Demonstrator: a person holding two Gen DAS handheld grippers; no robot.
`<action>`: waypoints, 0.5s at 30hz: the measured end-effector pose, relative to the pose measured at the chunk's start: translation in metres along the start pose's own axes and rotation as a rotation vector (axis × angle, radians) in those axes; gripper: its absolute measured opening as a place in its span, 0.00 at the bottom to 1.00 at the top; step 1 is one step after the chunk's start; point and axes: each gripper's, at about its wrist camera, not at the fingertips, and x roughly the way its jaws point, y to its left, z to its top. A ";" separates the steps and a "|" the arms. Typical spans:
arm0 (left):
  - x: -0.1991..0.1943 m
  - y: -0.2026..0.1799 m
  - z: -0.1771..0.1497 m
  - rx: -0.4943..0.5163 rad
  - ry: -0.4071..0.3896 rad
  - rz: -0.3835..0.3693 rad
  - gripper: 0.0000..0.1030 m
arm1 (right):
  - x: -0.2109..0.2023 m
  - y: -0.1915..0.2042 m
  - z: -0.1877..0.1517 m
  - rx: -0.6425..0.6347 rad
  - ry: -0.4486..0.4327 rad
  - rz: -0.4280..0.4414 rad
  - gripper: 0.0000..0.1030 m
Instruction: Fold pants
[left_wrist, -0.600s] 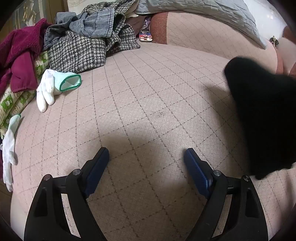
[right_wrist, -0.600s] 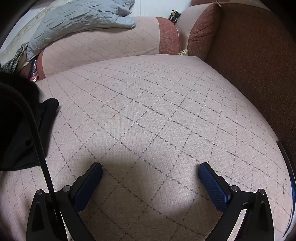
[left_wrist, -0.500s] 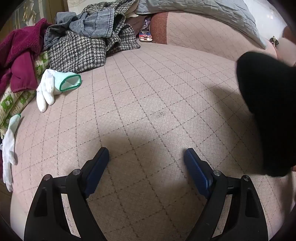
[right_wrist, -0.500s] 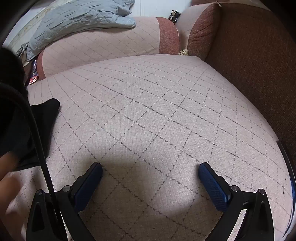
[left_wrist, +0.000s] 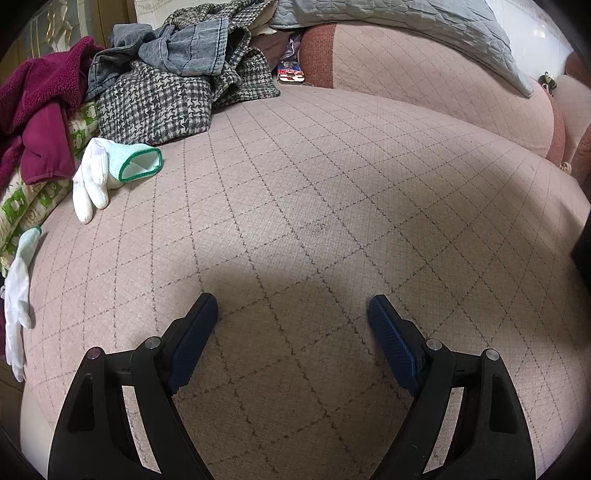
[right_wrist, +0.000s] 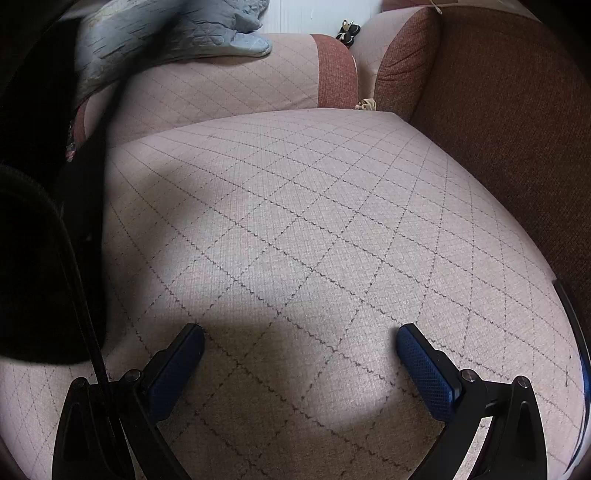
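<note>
Left gripper (left_wrist: 291, 314) fingers spread over sofa (left_wrist: 332, 192), right gripper (right_wrist: 300, 343) fingers spread, black pants (right_wrist: 33, 266) at 9 o'clock, clothes pile (left_wrist: 159, 85) at 11 o'clock.

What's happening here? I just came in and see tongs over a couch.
A person holds both tongs open over the quilted couch seat, gripping nothing. The left tongs and right tongs hover above bare cushion. A black garment, probably the pants to fold, shows at the right view's left edge. Folding hasn't started.
</note>
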 end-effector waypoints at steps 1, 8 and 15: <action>0.000 0.000 -0.001 0.000 -0.001 0.000 0.82 | 0.000 -0.001 0.000 0.002 0.001 0.002 1.00; 0.001 0.001 0.002 0.000 0.001 0.001 0.82 | 0.005 -0.001 0.000 -0.001 0.002 -0.001 1.00; -0.002 0.001 0.000 0.000 0.003 0.002 0.82 | 0.007 0.003 -0.002 -0.002 0.003 -0.004 1.00</action>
